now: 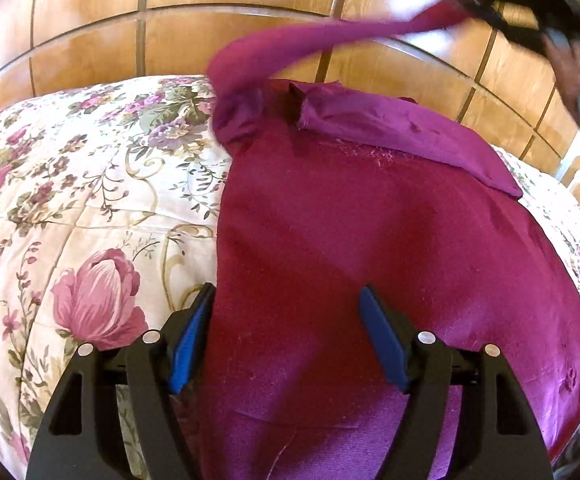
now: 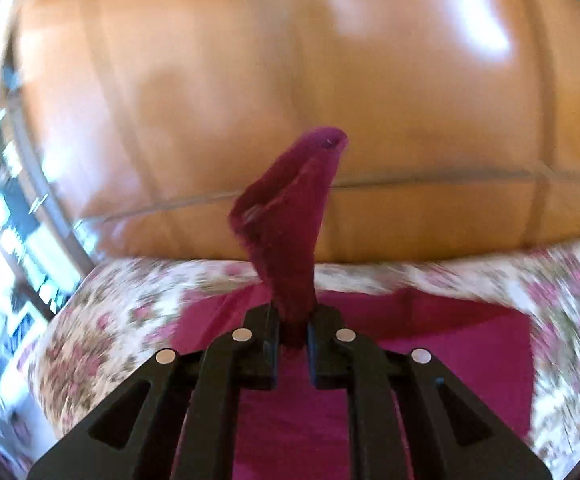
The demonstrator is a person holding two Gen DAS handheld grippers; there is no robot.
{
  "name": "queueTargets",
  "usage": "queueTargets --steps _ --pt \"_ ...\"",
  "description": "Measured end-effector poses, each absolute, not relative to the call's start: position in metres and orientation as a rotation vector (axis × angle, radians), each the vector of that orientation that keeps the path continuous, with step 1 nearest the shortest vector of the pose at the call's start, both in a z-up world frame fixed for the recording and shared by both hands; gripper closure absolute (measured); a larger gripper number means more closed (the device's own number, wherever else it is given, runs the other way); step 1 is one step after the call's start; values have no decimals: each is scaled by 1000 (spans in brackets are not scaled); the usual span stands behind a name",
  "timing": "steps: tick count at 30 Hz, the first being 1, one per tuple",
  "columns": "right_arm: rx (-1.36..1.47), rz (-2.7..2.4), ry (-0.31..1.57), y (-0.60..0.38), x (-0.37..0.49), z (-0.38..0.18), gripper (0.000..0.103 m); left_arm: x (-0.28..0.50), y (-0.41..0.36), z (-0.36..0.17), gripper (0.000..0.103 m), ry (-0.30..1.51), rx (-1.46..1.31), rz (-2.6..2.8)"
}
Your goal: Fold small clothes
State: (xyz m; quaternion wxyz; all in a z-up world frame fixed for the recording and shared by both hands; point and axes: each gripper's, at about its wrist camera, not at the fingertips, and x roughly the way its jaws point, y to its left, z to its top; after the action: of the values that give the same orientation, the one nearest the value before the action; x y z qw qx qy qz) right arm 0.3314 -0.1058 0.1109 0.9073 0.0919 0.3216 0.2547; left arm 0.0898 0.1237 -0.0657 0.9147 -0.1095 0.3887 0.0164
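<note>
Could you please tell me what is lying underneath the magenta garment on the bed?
The magenta garment lies on a floral quilt, which shows around it on both sides. What the quilt looks like directly beneath the cloth is covered. One sleeve is lifted clear, pinched in the right claw.

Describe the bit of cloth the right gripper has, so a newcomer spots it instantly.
Start at the floral quilt below the wooden headboard. A magenta garment lies on it. Its sleeve alone lifts off the bed, stretched to the right gripper.
</note>
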Motion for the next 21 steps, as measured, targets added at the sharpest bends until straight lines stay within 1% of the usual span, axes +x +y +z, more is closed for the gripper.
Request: queueTargets --steps 4,6,7,9,10,11,14,19,21 --pt "298 405 807 -167 352 48 94 92 126 -63 31 829 -223 45" --pt "366 369 871 -190 355 14 89 94 127 -61 31 848 -220 49" --pt "395 361 887 -197 355 3 82 94 128 -59 31 862 -219 52" --pt "481 354 901 -213 353 -14 58 95 131 -53 31 882 -233 62" --pt "518 358 898 -219 351 -17 38 95 133 -50 31 883 -246 61" --pt "567 367 882 -226 347 -20 32 95 135 -45 32 876 -264 56" --pt "650 384 858 -241 338 -21 29 100 138 -27 32 838 -276 44" --pt "671 357 852 -251 343 -14 29 132 150 0 32 774 -288 49" --pt "635 339 865 -250 348 -13 40 151 161 8 31 754 -303 70"
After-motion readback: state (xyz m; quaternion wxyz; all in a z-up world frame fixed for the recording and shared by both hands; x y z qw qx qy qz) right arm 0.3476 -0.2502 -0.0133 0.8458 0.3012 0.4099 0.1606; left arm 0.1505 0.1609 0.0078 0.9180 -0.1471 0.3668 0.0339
